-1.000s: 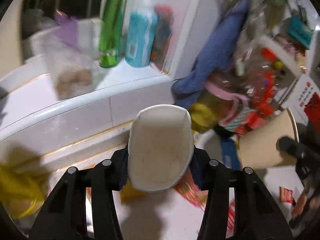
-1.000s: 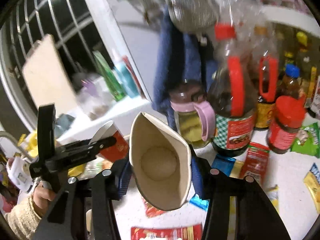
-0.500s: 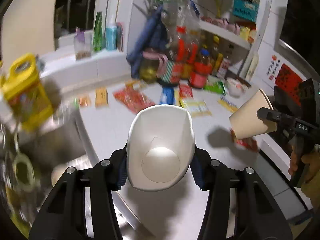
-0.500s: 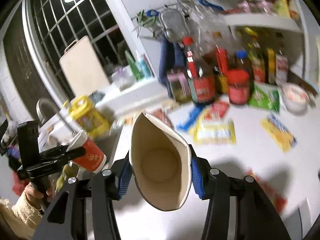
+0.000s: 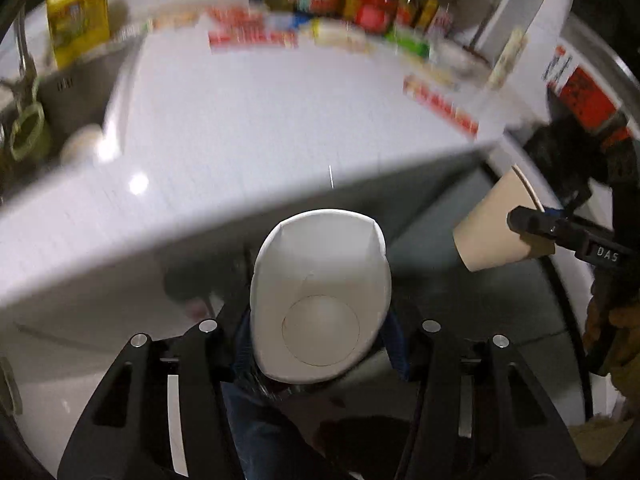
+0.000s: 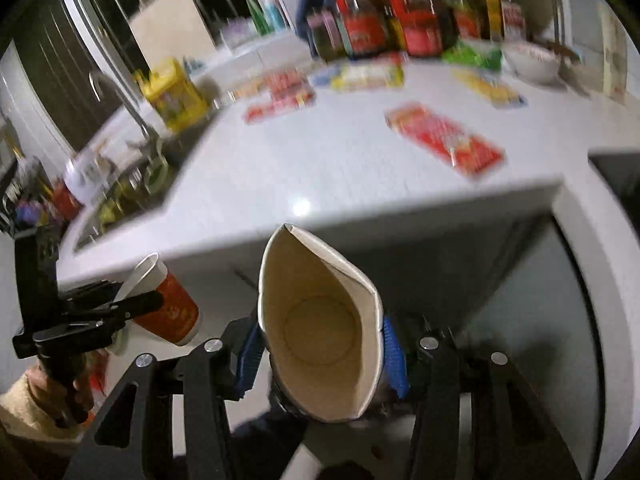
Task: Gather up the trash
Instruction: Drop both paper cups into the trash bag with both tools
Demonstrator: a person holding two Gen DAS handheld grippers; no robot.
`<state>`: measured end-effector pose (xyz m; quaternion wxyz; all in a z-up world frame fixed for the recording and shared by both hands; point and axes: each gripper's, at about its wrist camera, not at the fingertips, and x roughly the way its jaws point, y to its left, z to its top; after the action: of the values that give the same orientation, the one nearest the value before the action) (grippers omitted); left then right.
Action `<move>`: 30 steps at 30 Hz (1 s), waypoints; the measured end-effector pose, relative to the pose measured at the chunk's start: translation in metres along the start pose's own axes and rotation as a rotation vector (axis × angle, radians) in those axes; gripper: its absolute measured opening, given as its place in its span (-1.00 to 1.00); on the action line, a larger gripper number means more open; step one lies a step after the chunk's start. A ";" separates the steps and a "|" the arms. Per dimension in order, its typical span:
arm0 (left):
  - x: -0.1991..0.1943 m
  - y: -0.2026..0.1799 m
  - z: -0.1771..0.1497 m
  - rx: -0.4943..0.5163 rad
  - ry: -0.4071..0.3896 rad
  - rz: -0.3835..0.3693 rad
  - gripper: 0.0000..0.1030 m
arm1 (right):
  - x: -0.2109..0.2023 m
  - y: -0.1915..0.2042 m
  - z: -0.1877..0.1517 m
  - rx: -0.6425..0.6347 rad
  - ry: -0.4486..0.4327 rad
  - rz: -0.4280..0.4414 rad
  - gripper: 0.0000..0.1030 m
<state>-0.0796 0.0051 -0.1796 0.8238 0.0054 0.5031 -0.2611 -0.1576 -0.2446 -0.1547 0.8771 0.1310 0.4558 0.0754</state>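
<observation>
My left gripper (image 5: 320,344) is shut on a squashed paper cup (image 5: 320,292), white inside; the right wrist view shows its red outside (image 6: 168,312). My right gripper (image 6: 320,344) is shut on a second squashed paper cup (image 6: 320,320), cream inside, which also shows tan in the left wrist view (image 5: 496,224). Both cups are held in the air in front of and below the white counter's front edge (image 6: 360,216). Red snack wrappers (image 6: 444,140) and yellow wrappers (image 6: 368,76) lie on the counter.
A sink (image 5: 76,96) with a faucet (image 6: 128,104) and a yellow bottle (image 6: 172,92) is at the counter's left. Sauce bottles and jars (image 6: 400,24) line the back wall. A white bowl (image 6: 532,60) sits at the back right. Cabinet fronts (image 6: 520,280) are below the counter.
Both grippers have pulled back from the counter and dropped below its front edge, each still holding its cup. The views now tilt down toward the cabinet fronts.
</observation>
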 end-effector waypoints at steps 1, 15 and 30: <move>0.012 -0.002 -0.008 -0.012 0.021 -0.003 0.00 | 0.012 -0.006 -0.011 0.010 0.020 -0.007 -0.02; 0.243 -0.007 -0.080 -0.059 0.327 0.121 0.45 | 0.203 -0.083 -0.093 0.064 0.234 -0.223 0.54; 0.123 -0.072 0.000 0.048 0.101 0.204 0.60 | 0.077 -0.066 -0.024 0.059 0.006 -0.133 0.72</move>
<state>-0.0671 -0.1096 -0.2635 0.8194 0.0893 0.5344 -0.1871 -0.1325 -0.2845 -0.2475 0.8746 0.1259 0.4682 0.0039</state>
